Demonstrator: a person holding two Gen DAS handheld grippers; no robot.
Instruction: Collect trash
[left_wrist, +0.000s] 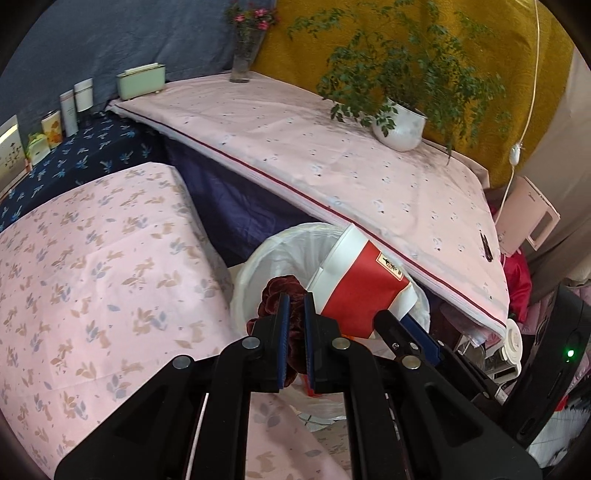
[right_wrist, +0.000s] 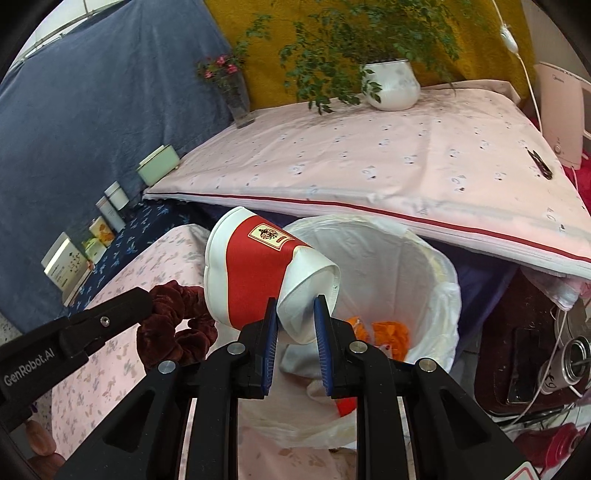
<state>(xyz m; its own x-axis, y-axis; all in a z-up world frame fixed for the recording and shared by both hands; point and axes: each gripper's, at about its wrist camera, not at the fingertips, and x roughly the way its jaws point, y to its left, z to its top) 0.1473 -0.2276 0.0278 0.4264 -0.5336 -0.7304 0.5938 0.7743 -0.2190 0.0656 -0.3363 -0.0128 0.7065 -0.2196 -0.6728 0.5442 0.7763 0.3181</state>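
My left gripper (left_wrist: 295, 301) is shut on a dark red velvet scrunchie (left_wrist: 275, 295), held at the near left rim of the trash bin (left_wrist: 258, 258), which is lined with a white bag. The scrunchie also shows in the right wrist view (right_wrist: 173, 325), with the left gripper's black finger across it. My right gripper (right_wrist: 295, 306) is shut on the crushed end of a red and white paper cup (right_wrist: 258, 269), tilted on its side over the bin (right_wrist: 406, 258). The cup also shows in the left wrist view (left_wrist: 354, 284). Orange scraps (right_wrist: 391, 332) lie inside the bin.
A pink cloth-covered table (left_wrist: 332, 155) stands behind the bin with a potted plant (left_wrist: 400, 125) and a flower vase (left_wrist: 243, 55). A pink rabbit-print surface (left_wrist: 92, 277) lies to the left. Small boxes and bottles (left_wrist: 70, 107) line the far left. Clutter and cables (right_wrist: 554, 350) sit to the right.
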